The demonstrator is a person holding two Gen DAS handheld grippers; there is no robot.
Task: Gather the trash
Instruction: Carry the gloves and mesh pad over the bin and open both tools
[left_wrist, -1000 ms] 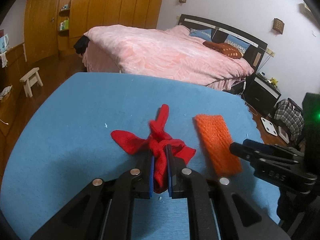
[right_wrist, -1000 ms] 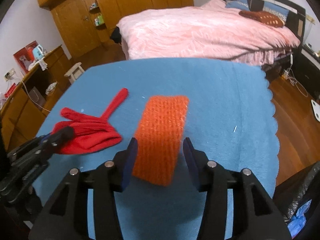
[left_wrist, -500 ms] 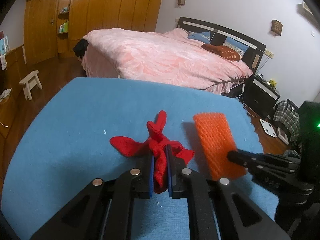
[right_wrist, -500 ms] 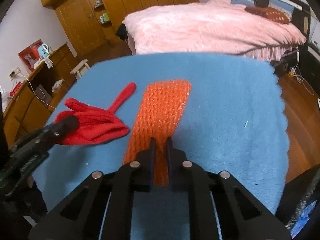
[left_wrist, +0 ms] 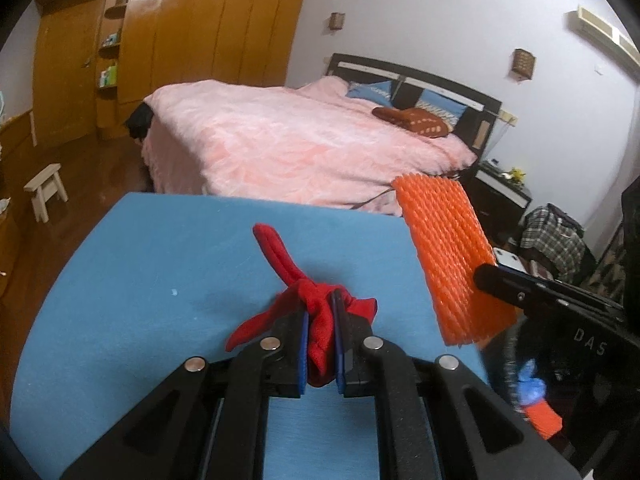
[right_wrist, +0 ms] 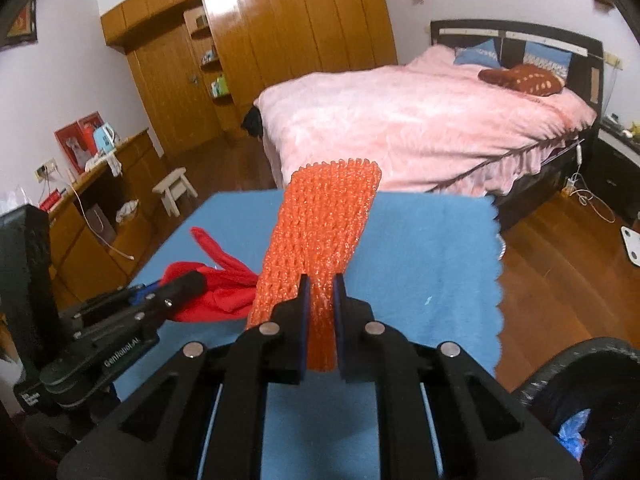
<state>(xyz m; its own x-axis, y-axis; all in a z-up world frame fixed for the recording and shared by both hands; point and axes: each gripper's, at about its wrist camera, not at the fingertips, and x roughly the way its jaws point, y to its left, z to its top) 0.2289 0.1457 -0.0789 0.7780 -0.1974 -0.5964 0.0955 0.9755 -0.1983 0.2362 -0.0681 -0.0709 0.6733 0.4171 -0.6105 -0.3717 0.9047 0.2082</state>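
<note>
Clamping the red rag (left_wrist: 320, 336), the left gripper (left_wrist: 320, 332) holds it just above the blue table (left_wrist: 160, 280). Right gripper (right_wrist: 319, 308) pinches the orange net (right_wrist: 320, 232), raised, apparently clear of the table.

Both claws clamped tight — left claw (left_wrist: 320, 336) low, right claw (right_wrist: 319, 316) raised.

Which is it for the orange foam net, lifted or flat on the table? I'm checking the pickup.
Lifted: the right gripper is shut on the orange foam net, whose far end stands above the blue table cover.
</note>
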